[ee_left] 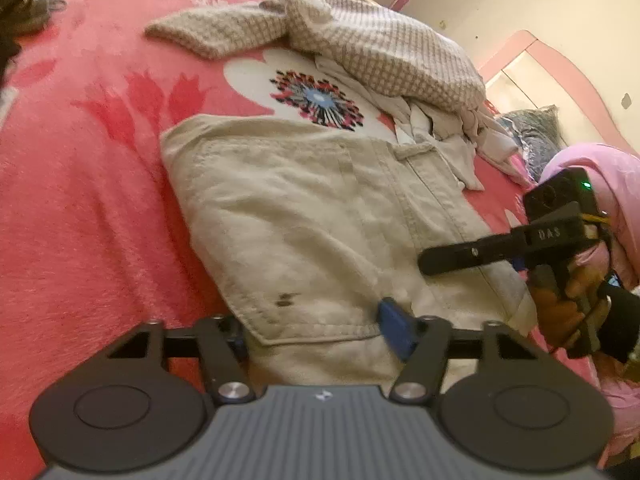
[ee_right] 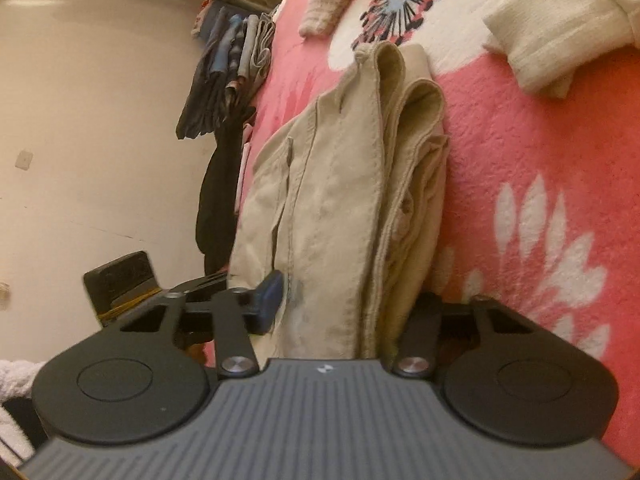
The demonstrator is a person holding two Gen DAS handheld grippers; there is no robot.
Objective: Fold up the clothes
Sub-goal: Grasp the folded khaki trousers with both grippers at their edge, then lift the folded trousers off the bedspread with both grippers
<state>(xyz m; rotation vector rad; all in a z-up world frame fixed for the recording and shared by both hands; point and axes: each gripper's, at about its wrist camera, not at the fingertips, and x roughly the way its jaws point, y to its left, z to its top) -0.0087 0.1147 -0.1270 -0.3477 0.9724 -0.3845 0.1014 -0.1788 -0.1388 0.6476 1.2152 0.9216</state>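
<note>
The beige trousers (ee_left: 320, 216) lay folded into a thick, layered bundle on the pink flowered blanket (ee_left: 80, 200) of the bed, just in front of a heap of unfolded clothes topped by a checked knit sweater (ee_left: 360, 48). Judging by the heavy seams and soft creases, the cloth would be a mid-weight cotton: limp, not slippery, prone to sag and spill its layers if lifted by one ply only. The near edge, taken through all layers at once and at two spread points, looked the soundest hold.

The left hand-held gripper (ee_left: 316, 332) straddled the bundle's near hem, its jaws partly apart with the cloth between them; whether the pads (ee_left: 394, 330) already pressed on the cloth was hard to tell. In the right wrist view the right hand-held gripper (ee_right: 344, 304) had the stacked fold edges between its jaws, which seemed closed against the thick bundle. It met the trousers from the side, near the left one.
</note>
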